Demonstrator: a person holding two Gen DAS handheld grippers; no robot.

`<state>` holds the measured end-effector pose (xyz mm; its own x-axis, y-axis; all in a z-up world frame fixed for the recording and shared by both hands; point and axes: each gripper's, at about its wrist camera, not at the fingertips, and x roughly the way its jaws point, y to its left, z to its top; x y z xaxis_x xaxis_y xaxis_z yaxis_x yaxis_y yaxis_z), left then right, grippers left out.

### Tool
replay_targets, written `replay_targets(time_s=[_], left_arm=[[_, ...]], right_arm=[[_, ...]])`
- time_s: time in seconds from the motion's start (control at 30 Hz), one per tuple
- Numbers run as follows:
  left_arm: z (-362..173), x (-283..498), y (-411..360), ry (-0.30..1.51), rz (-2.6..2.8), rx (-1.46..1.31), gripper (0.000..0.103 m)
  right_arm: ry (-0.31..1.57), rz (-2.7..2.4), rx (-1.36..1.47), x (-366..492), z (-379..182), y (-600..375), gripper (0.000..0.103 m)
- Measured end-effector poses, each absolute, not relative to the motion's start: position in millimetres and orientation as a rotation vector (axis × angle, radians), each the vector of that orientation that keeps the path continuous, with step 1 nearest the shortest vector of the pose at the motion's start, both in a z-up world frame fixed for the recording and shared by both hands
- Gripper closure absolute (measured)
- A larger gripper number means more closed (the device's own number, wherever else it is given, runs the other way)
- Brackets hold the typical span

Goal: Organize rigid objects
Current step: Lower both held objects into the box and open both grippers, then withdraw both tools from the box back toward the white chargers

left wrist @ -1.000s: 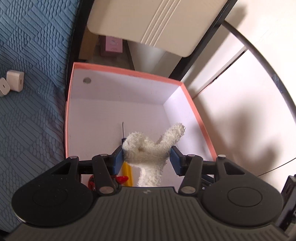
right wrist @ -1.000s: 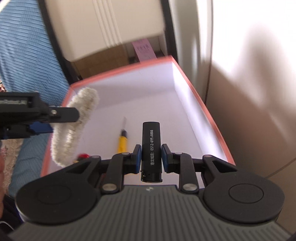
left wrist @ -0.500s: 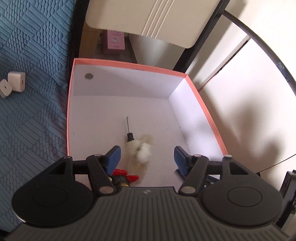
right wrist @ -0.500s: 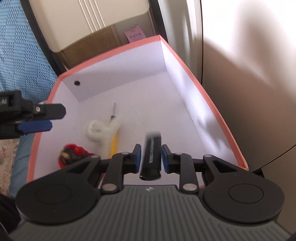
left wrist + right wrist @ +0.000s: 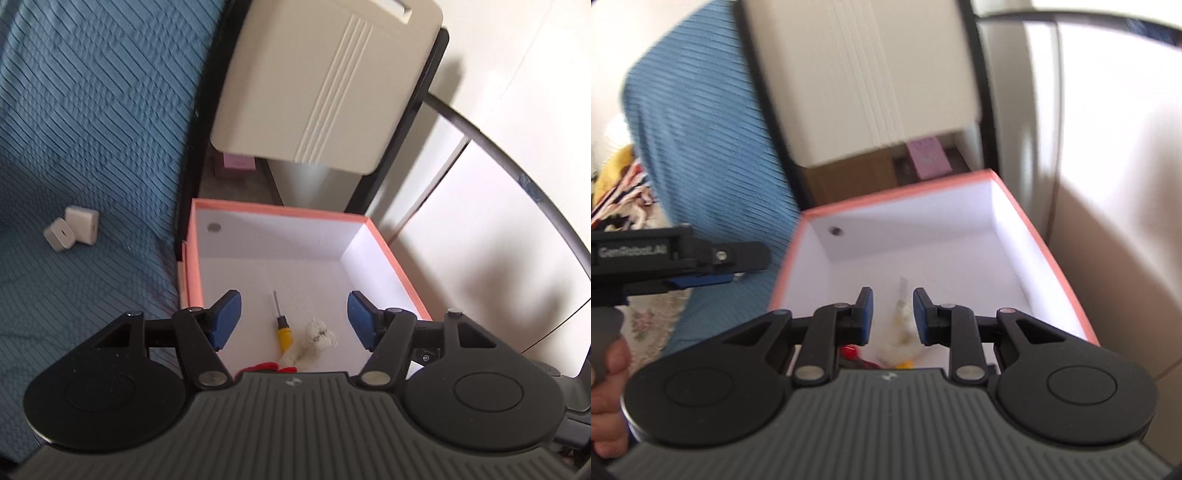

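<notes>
A pink-rimmed white box stands on the floor beside the bed. Inside lie a yellow-handled screwdriver, a white fluffy toy and a red object. My left gripper is open and empty above the box's near end; it also shows at the left of the right wrist view. My right gripper is open and empty above the box. The black stick it held is out of sight.
A blue quilted bedspread lies left of the box, with two small white cubes on it. A cream panel in a black frame stands behind the box. A pale wall is on the right.
The left gripper let go of the white toy, which dropped into the box, then rose. The right gripper opened and the black stick left it. Both views pulled back upward.
</notes>
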<state>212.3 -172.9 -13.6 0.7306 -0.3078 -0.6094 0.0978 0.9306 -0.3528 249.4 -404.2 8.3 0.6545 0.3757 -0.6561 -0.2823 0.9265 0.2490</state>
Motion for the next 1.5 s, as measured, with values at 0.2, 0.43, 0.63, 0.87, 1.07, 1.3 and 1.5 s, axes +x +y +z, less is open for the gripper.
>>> replay_targets(time_s=[0.2, 0.43, 0.63, 0.87, 1.07, 1.3, 1.5], left_arm=[[3, 180, -145, 0.634, -0.194, -0.308, 0.034], [4, 145, -110, 0.572, -0.152, -0.292, 0.034], [1, 130, -90, 0.550, -0.101, -0.275, 0.034], [-8, 118, -64, 0.548, -0.065, -0.301, 0.034], [-21, 113, -44, 0.566, -0.034, -0.296, 0.034], [-39, 102, -26, 0.591, -0.016, -0.299, 0.034], [-51, 94, -13, 0.601, 0.009, -0.276, 0.034]], right_arm=[[0.715, 0.428, 0.116, 235, 26, -376, 0.075], [0.710, 0.484, 0.085, 216, 28, -345, 0.075], [0.716, 0.529, 0.043, 200, 20, -316, 0.075], [0.732, 0.568, 0.022, 189, 12, -289, 0.075], [0.760, 0.591, -0.005, 180, 0, -264, 0.075], [0.789, 0.601, -0.008, 171, -14, -244, 0.075], [0.802, 0.606, -0.015, 167, -21, -234, 0.075]])
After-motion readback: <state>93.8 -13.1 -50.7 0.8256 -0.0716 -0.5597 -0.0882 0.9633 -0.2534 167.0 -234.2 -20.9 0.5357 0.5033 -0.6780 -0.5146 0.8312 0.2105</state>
